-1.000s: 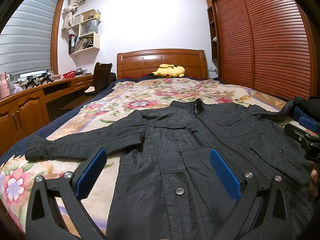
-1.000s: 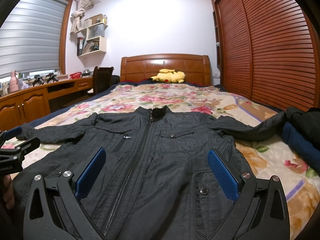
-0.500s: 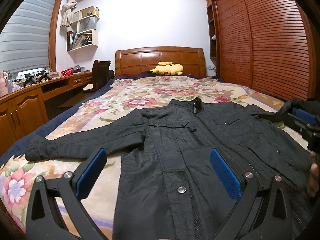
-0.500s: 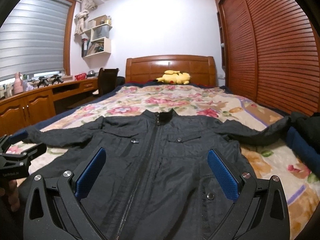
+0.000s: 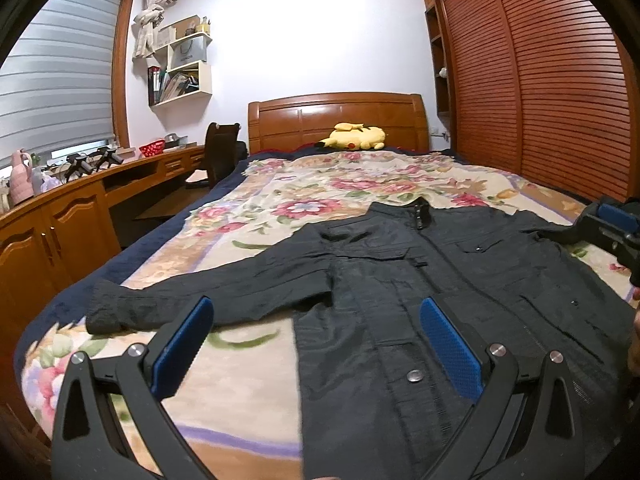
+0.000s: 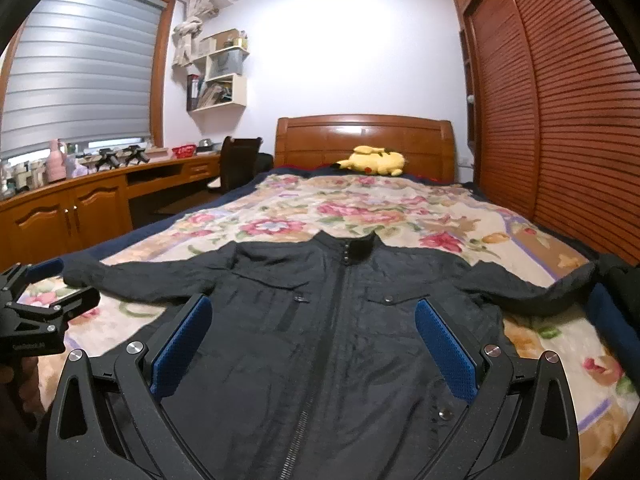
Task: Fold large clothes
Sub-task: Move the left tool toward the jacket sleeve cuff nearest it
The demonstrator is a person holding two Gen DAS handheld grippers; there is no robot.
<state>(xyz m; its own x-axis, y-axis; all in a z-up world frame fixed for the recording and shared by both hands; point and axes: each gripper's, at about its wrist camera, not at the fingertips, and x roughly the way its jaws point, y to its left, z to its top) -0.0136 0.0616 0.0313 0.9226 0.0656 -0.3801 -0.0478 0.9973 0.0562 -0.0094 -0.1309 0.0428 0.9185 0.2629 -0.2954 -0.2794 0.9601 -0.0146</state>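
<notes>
A black zip jacket (image 5: 420, 280) lies flat and face up on the floral bedspread (image 5: 320, 184), collar toward the headboard, both sleeves spread out to the sides. It also shows in the right wrist view (image 6: 332, 320). My left gripper (image 5: 316, 340) is open and empty, above the jacket's left hem and the left sleeve (image 5: 180, 300). My right gripper (image 6: 314, 336) is open and empty, above the jacket's lower front. Each gripper shows at the edge of the other view: the right one (image 5: 612, 228), the left one (image 6: 36, 312).
A yellow plush toy (image 6: 372, 160) lies by the wooden headboard (image 6: 364, 140). A wooden desk with cupboards (image 5: 60, 216) and a chair (image 5: 220, 152) run along the left. Slatted wardrobe doors (image 6: 560, 120) line the right. Dark clothes (image 6: 616, 292) lie at the bed's right edge.
Both grippers have pulled back and up from the jacket, so it looks smaller and farther off. The left one has shifted left. The jacket has not moved; both grippers stay open.
</notes>
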